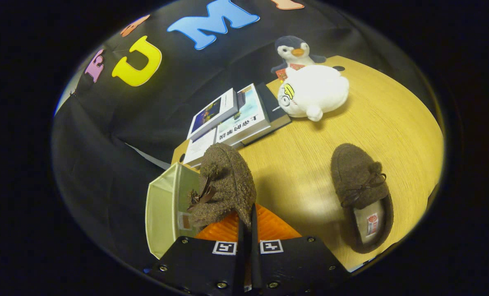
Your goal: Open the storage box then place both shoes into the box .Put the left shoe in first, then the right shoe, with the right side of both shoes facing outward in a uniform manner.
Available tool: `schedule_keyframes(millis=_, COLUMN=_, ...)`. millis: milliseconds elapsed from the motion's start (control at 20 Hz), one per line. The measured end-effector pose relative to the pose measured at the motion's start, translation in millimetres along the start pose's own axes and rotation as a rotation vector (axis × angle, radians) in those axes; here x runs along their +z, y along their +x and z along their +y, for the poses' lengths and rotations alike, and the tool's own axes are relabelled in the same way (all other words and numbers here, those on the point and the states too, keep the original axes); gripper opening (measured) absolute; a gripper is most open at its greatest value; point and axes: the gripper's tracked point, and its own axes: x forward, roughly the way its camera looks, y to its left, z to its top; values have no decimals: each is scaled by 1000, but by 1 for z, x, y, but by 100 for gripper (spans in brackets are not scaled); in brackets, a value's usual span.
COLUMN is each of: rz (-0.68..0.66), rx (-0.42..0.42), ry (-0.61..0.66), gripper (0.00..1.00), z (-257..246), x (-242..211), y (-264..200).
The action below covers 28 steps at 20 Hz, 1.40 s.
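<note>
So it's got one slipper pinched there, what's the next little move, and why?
Probably carry the held slipper a bit further over the open box and lower it in. The gripper is shut on the slipper's edge, which hangs tilted, partly over the box's rim, not yet inside. The other slipper lies on the table.

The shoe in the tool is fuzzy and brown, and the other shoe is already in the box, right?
Not quite. The gripper view shows the tool shut on one fuzzy brown shoe over the storage box, but the other shoe lies on the wooden table, not in the box.
</note>
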Motion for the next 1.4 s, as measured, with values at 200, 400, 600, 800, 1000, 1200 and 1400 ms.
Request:
schedule_keyframes(millis=200, rz=2, rx=64, ry=4, gripper=6, z=44, x=8, y=-7)
schedule_keyframes(millis=400, rz=0, rx=122, ry=2, gripper=6, z=90, x=9, y=-8)
schedule_keyframes(millis=600, rz=33, rx=148, ry=-29, gripper=6, z=130, x=-9, y=4)
schedule_keyframes(millis=800, rz=63, rx=151, ry=-55, gripper=7, z=158, x=-36, y=28)
schedule_keyframes(millis=1000, rz=96, rx=128, ry=-84, gripper=7, z=176, x=-68, y=53)
schedule_keyframes(millis=1200, rz=101, rx=50, ry=-92, gripper=7, z=174, x=-92, y=80)
schedule_keyframes(millis=1400, rz=117, rx=-33, ry=-84, gripper=7, z=166, x=-116, y=106)
